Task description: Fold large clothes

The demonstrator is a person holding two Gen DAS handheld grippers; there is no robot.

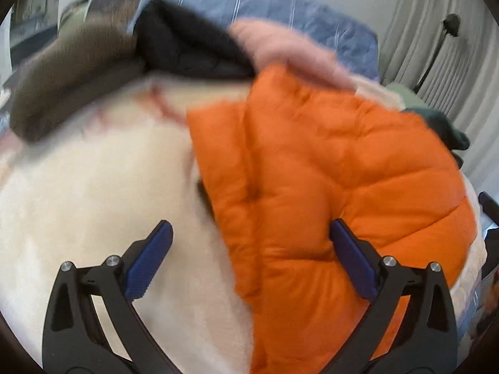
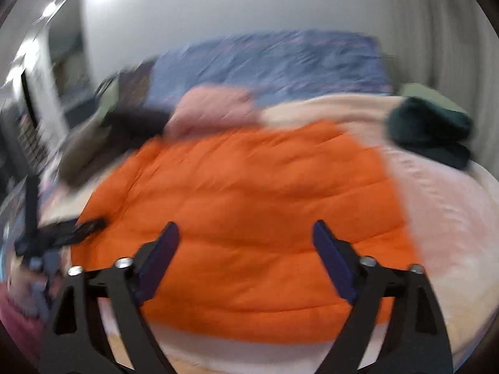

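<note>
An orange quilted puffer jacket [image 1: 327,171] lies on a cream fleece blanket [image 1: 93,202] on the bed. It also fills the middle of the right wrist view [image 2: 249,205]. My left gripper [image 1: 248,230] is open and empty, just above the jacket's left edge, its right finger over the orange fabric. My right gripper [image 2: 246,230] is open and empty, above the jacket's near part. The left gripper's black frame [image 2: 59,230] shows at the jacket's left edge in the right wrist view. Both views are blurred.
A pile of other clothes lies behind the jacket: a brown garment [image 1: 68,74], a black one [image 1: 187,46], a pink one [image 1: 287,46] and dark green ones [image 2: 433,131]. A blue striped cover [image 2: 280,65] lies beyond. Curtains [image 1: 436,31] hang at right.
</note>
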